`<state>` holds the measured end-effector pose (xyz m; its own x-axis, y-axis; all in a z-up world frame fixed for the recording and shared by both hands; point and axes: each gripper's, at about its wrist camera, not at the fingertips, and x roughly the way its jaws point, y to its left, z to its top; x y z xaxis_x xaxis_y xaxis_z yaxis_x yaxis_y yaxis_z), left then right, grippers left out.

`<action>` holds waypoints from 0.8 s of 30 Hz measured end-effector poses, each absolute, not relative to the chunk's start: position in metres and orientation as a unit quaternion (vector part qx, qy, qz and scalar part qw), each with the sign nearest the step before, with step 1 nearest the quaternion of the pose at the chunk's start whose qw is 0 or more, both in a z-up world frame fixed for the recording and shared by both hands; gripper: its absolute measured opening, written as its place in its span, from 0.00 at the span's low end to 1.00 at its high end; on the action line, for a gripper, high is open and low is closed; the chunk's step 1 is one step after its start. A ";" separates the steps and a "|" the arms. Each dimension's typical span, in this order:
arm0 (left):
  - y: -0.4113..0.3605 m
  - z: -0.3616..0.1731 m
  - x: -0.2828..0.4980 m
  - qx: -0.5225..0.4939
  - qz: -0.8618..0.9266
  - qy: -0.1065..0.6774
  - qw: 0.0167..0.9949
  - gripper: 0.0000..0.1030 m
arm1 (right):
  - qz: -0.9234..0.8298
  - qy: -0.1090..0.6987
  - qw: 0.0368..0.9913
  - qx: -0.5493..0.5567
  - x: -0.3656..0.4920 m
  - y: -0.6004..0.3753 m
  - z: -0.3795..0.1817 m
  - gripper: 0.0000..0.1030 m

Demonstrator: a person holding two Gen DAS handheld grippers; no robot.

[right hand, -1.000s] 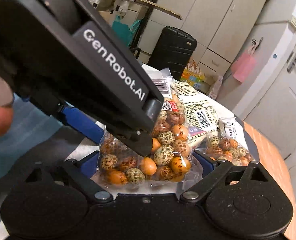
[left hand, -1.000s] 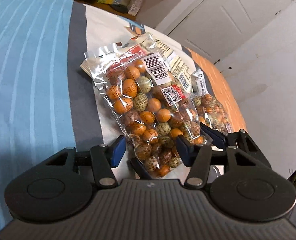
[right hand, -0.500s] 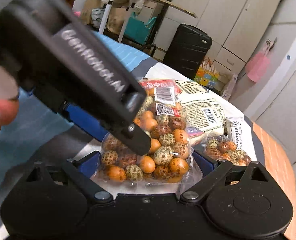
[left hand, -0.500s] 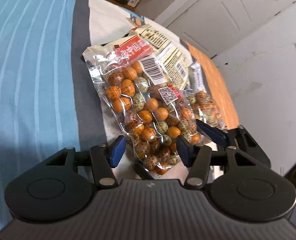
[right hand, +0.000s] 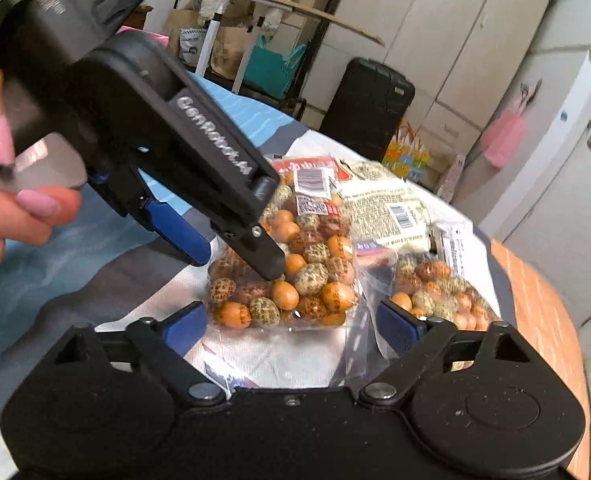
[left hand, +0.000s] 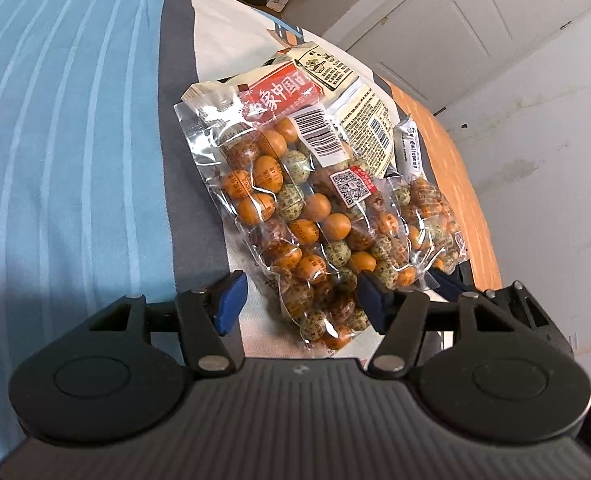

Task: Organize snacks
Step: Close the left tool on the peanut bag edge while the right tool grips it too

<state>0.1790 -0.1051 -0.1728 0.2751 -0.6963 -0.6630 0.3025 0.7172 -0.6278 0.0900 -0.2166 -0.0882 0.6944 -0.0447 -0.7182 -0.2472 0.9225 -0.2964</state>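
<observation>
We hold the left gripper (left hand: 301, 300) tilted downward, its jaws opening, the blue fingertips (left hand: 229, 300) apart and pressing on nothing. Our left hand (right hand: 11, 196) wraps its handle, fingers curled around it. The right gripper (right hand: 291, 326) also angles down, its jaws spread wide but closing, with nothing clamped between them.

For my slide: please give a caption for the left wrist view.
Left gripper opening around clear candy bag on striped cloth.
</observation>
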 end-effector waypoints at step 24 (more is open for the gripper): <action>-0.095 -0.168 0.180 -0.202 -0.308 0.506 0.780 0.61 | 0.135 0.377 0.879 -0.259 0.123 -0.206 -0.073 0.93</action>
